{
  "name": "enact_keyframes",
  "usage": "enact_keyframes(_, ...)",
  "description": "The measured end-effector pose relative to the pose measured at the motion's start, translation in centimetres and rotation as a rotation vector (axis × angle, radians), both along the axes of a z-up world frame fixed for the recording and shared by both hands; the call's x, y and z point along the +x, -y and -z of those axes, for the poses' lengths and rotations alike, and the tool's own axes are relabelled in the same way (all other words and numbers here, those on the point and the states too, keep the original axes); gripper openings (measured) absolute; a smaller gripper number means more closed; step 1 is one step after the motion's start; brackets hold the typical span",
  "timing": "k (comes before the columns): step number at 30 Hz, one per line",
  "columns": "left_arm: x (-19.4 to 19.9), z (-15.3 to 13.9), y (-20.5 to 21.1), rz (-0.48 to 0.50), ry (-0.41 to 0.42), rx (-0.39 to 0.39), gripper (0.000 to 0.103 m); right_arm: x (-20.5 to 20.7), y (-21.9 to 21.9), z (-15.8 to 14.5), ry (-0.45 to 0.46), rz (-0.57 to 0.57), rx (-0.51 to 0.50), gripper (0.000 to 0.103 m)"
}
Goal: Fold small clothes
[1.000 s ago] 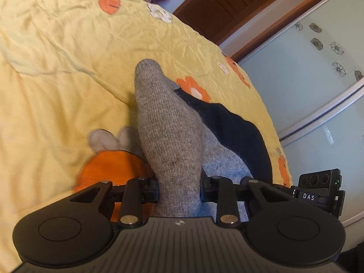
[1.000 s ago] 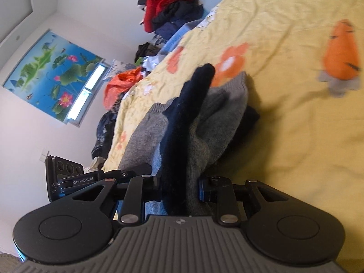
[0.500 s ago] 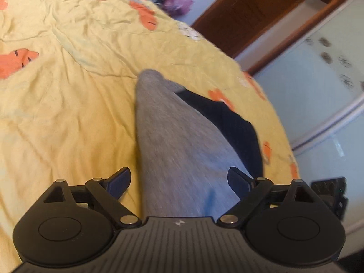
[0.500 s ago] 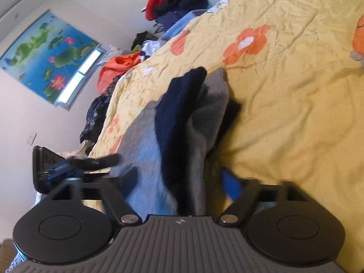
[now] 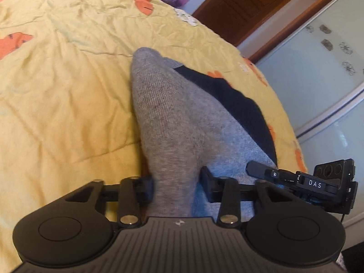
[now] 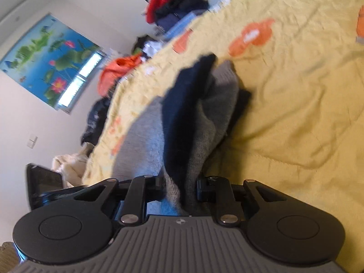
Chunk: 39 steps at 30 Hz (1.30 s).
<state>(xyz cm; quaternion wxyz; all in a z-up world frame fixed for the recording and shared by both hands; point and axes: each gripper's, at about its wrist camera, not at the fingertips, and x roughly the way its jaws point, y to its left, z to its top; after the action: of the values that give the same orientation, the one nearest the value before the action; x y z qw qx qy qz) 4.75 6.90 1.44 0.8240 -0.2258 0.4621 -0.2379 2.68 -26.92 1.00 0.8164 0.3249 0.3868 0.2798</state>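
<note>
Two pairs of tongs are clamped on the same grey and navy knitted garment (image 5: 173, 122) above the bed. The left tongs (image 5: 176, 183) have just been closing, and their pads now pinch a bunched grey fold that rises straight out from between them and runs away to a blunt tip over the yellow bedspread (image 5: 68, 86). A navy panel of the garment lies along the right side of that grey ridge, draped toward the bed's edge. The right tongs (image 6: 180, 187) have likewise just been closing and now grip a gather of navy and grey cloth, the navy layer standing up on the left, the grey beside it on the right. From the left view the right tongs show just beside the garment's near right edge, close to the left pair. The bedspread is creased, with orange flower prints. Beyond the bed a pile of clothes (image 6: 177, 2) sits against the wall, near a lotus picture (image 6: 47, 56); on the other side stand a wooden door (image 5: 245, 6) and a pale wardrobe panel (image 5: 318, 72).
</note>
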Motion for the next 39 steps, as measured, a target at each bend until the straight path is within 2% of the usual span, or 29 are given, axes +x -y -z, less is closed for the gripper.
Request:
enact_keyframes(3, 0.1, -0.7, 1.0, 0.015, 0.026, 0.016, 0.031, 0.1, 0.8, -1.3, 0.031, 0.008, -0.018, 0.025)
enact_keyframes(5, -0.5, -0.8, 1.4, 0.030, 0.025, 0.000, 0.029, 0.0, 1.5, -2.0, 0.043, 0.014, -0.038, 0.023)
enact_keyframes(8, -1.3, -0.2, 1.7, 0.055, 0.027, 0.017, 0.029, -0.8, 2.3, -1.9, 0.052, 0.007, -0.068, 0.023)
enact_keyframes(10, -1.2, 0.9, 0.9, 0.031, 0.000, 0.003, 0.038, -1.0, 2.1, -0.4, 0.015, 0.008, -0.111, 0.024)
enact_keyframes(12, -1.9, 0.9, -0.2, 0.010, -0.017, -0.028, 0.045, -1.5, 2.3, 0.5, -0.024, -0.006, -0.059, 0.034)
enact_keyframes(13, -2.8, 0.5, -0.4, -0.005, -0.010, -0.014, 0.066, -2.0, 2.5, 0.5, -0.018, 0.008, -0.062, 0.047)
enact_keyframes(14, -3.7, 0.0, -0.5, -0.013, 0.007, 0.008, 0.090, -2.6, 2.6, 0.5, -0.007, 0.006, -0.062, 0.066)
enact_keyframes(16, -5.5, -0.5, -0.3, -0.007, 0.038, 0.032, 0.096, -3.7, 2.6, 0.5, 0.005, -0.023, -0.049, 0.078)
enact_keyframes(19, -6.6, 0.1, -0.2, -0.004, -0.028, -0.014, 0.096, -5.3, 2.4, 0.4, 0.031, -0.032, -0.063, 0.080)
enact_keyframes(20, -6.8, 0.4, 0.0, 0.009, -0.018, -0.024, 0.096, -5.7, 2.3, 0.5, 0.038, -0.029, -0.059, 0.080)
enact_keyframes(21, -7.0, 0.5, 0.3, 0.024, 0.019, -0.018, 0.095, -5.8, 2.1, 0.6, 0.040, -0.032, -0.050, 0.078)
enact_keyframes(22, -7.1, 0.6, 0.6, 0.030, 0.036, -0.004, 0.087, -5.8, 1.8, 0.7, 0.039, -0.030, -0.057, 0.063)
enact_keyframes(23, -6.8, 0.6, 0.9, 0.040, 0.026, 0.009, 0.038, -5.7, 1.5, 1.0, 0.012, -0.031, -0.067, 0.021)
enact_keyframes(24, -6.3, 0.8, 1.1, 0.051, -0.024, 0.025, 0.019, -5.6, 1.4, 1.3, -0.010, -0.021, -0.062, 0.020)
enact_keyframes(26, -5.9, 0.5, 1.0, 0.073, -0.017, 0.046, 0.019, -6.2, 1.4, 1.3, 0.010, -0.004, -0.047, 0.020)
enact_keyframes(28, -6.0, -0.4, 0.8, 0.103, 0.004, 0.080, 0.017, -7.2, 2.0, 1.1, 0.006, 0.020, 0.020, 0.020)
enact_keyframes(30, -6.3, -1.0, 0.4, 0.120, 0.016, 0.085, 0.017, -8.1, 1.7, 0.6, 0.023, 0.034, -0.036, 0.020)
enact_keyframes(32, -6.3, -0.4, -0.2, 0.116, 0.011, 0.122, 0.017, -7.6, 1.1, 1.4, -0.024, -0.010, -0.084, 0.021)
enact_keyframes(33, -6.2, 0.1, -0.3, 0.105, 0.005, 0.138, 0.019, -7.8, 1.0, 1.3, -0.006, -0.011, -0.103, 0.021)
enact_keyframes(34, -6.2, 0.3, -0.7, 0.085, 0.006, 0.137, 0.021, -8.1, 1.0, 0.8, 0.010, -0.004, -0.125, 0.032)
enact_keyframes(35, -6.5, -0.2, -0.7, 0.066, 0.021, 0.157, 0.030, -8.5, 1.2, 0.0, 0.021, 0.010, -0.157, 0.051)
enact_keyframes(36, -7.3, -1.1, -0.6, 0.049, 0.061, 0.219, 0.038, -8.9, 1.4, -1.0, 0.050, 0.030, -0.201, 0.060)
enact_keyframes(37, -8.2, -2.3, -0.2, 0.027, 0.119, 0.299, 0.062, -9.5, 1.8, -2.1, 0.098, 0.055, -0.243, 0.073)
enact_keyframes(38, -9.1, -3.3, 0.3, 0.001, 0.180, 0.362, 0.079, -9.9, 1.9, -3.1, 0.143, 0.059, -0.288, 0.073)
enact_keyframes(39, -9.8, -4.3, 0.7, -0.019, 0.237, 0.396, 0.103, -9.9, 1.8, -4.1, 0.185, 0.052, -0.332, 0.072)
